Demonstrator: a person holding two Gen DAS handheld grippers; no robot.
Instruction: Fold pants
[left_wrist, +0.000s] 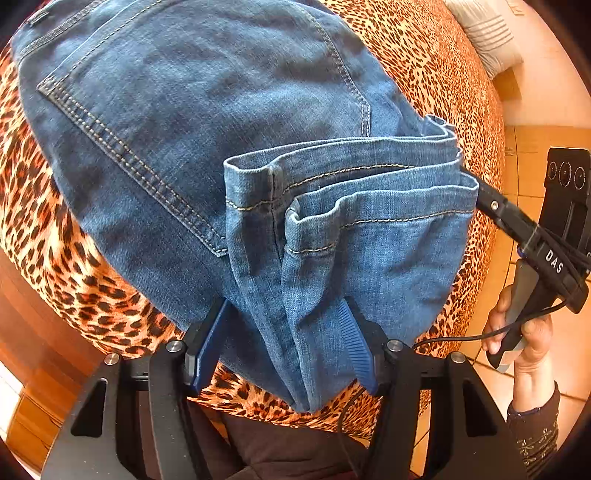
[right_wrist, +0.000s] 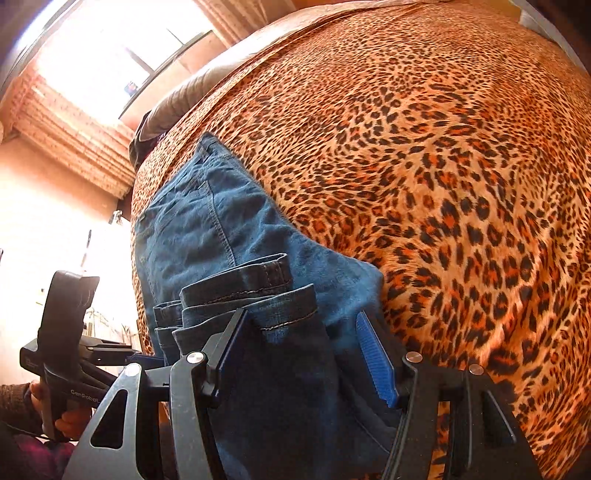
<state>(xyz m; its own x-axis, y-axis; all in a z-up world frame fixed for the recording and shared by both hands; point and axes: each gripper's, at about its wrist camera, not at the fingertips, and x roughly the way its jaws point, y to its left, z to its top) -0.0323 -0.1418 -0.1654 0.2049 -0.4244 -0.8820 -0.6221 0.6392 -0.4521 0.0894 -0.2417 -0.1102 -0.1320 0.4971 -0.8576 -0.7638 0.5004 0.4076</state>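
Note:
Blue jeans (left_wrist: 177, 122) lie on a leopard-print bed cover (left_wrist: 44, 221), back pocket up, with the leg ends folded over the seat. The leg hems (left_wrist: 351, 206) lie between the spread fingers of my left gripper (left_wrist: 284, 332), jaws wide apart with denim between them. My right gripper (right_wrist: 303, 350) also stands open around the hem end (right_wrist: 258, 295) of the jeans (right_wrist: 192, 221). The right gripper (left_wrist: 491, 206) shows in the left wrist view at the far side of the hems. The left gripper (right_wrist: 140, 360) shows at the lower left of the right wrist view.
The leopard cover (right_wrist: 443, 166) spreads wide to the right of the jeans. A grey pillow (left_wrist: 487, 33) lies at the bed's far corner. Tiled floor (left_wrist: 524, 173) lies beyond the bed edge. A bright window (right_wrist: 110, 55) and brick wall are at upper left.

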